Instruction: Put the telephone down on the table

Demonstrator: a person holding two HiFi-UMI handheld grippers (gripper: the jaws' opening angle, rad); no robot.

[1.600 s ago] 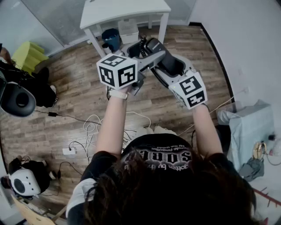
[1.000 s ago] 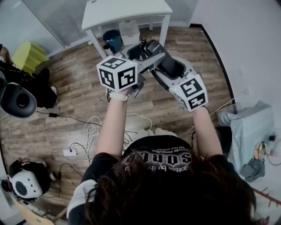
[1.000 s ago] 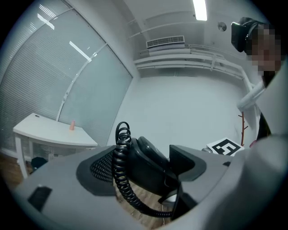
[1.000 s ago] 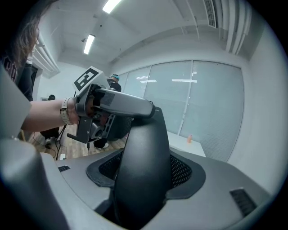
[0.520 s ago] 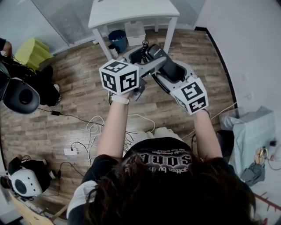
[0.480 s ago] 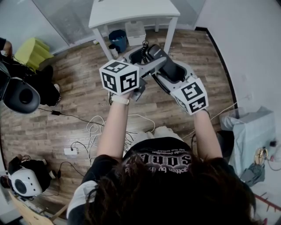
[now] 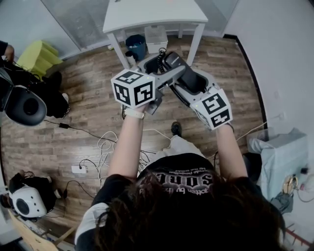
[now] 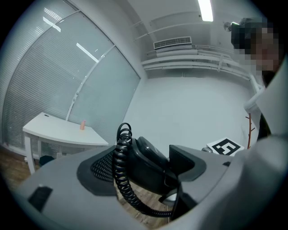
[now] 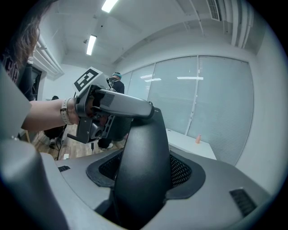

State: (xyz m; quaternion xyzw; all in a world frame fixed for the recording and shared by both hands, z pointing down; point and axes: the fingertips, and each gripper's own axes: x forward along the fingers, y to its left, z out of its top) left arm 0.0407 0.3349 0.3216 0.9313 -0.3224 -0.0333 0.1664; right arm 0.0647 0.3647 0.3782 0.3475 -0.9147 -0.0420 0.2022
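telephone (image 7: 174, 60) between left tool (image 8: 142, 167), right tool (image 9: 146, 167) (half hidden)

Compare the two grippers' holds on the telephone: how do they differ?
The left gripper has the coiled cord looping between its jaws; the right gripper has only smooth black casing there. The left gripper grips from the left side, the right gripper from the right. Both are shut on the telephone, in the air, not on the white table.

On the wood floor (image 7: 88, 98) before me a blue bin (image 7: 135, 46) stands beside a white box (image 7: 157, 35). White cables (image 7: 103, 144) lie nearer; a yellow seat (image 7: 37, 56) is far left.
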